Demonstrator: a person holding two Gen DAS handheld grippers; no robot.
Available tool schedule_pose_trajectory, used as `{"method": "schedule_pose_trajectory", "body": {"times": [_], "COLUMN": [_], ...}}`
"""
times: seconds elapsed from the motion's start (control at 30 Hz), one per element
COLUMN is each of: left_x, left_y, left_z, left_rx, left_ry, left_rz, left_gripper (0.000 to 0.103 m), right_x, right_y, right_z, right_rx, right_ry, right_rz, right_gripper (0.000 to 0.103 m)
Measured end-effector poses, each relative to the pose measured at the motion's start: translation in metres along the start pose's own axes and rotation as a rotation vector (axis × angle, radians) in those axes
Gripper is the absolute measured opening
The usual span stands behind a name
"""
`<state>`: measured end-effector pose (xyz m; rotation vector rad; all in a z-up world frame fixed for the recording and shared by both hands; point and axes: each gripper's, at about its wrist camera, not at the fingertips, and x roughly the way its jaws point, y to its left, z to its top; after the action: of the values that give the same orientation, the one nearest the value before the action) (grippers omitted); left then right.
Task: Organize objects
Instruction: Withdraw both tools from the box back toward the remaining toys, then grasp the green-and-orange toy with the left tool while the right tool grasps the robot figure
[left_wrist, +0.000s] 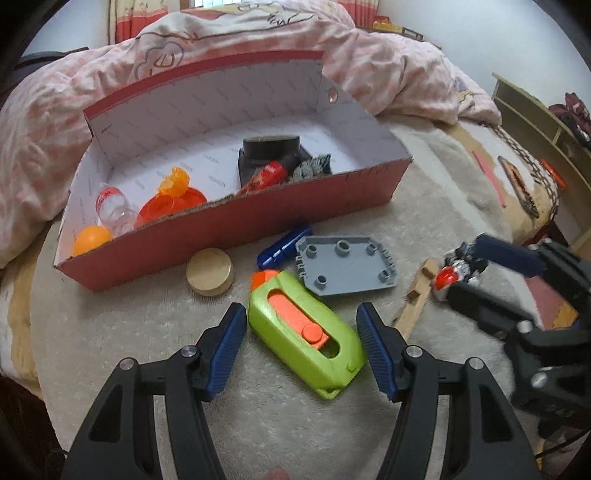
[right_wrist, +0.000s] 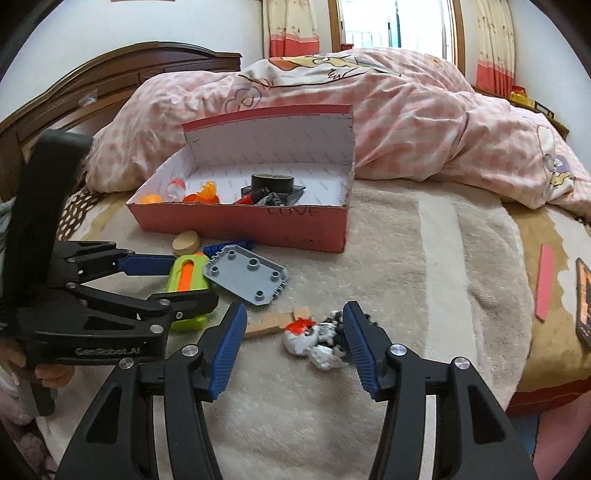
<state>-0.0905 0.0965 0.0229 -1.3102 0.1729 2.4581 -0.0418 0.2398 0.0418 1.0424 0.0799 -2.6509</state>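
The left tool (left_wrist: 301, 341) stands open, jaws astride the green and orange toy (left_wrist: 306, 332) without pressing on it. The right tool (right_wrist: 295, 345) also stands open, gripping nothing; the small robot figure (right_wrist: 317, 339) lies between its jaws, against the right pad. Both toys rest on the bed blanket (right_wrist: 424, 280). Beyond the tools lie a grey plate (left_wrist: 347, 266), a wooden disc (left_wrist: 209, 271) and the red box (left_wrist: 236, 229).

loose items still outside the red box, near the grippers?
5: wooden disc by the box front, blue piece, grey plate, green toy between left jaws, robot figure between right jaws.
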Motion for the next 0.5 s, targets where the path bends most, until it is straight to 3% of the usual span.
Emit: {"method": "schedule_pose_trajectory", "body": {"times": [0.1,0.17,0.5], "left_x": [0.002,0.002,0.002], "left_y": [0.003,0.005,0.005], "left_z": [-0.002,-0.003,-0.007], "left_rx": [-0.011,-0.021,-0.018], "left_ry": [0.005,0.005,0.000], "left_rz": [0.002,0.004,0.027], "left_gripper": [0.063,0.063,0.064], "right_x": [-0.004,-0.006,0.010], "right_y": [-0.005,-0.010,-0.016], "right_z": [-0.002,-0.004,-0.010], "right_rx": [-0.001,0.004,-0.006], "right_ry": [-0.002,0.001,0.075], "right_rz": [-0.026,-0.046,-0.007], "right_gripper": [0.058,0.068,0.072]}}
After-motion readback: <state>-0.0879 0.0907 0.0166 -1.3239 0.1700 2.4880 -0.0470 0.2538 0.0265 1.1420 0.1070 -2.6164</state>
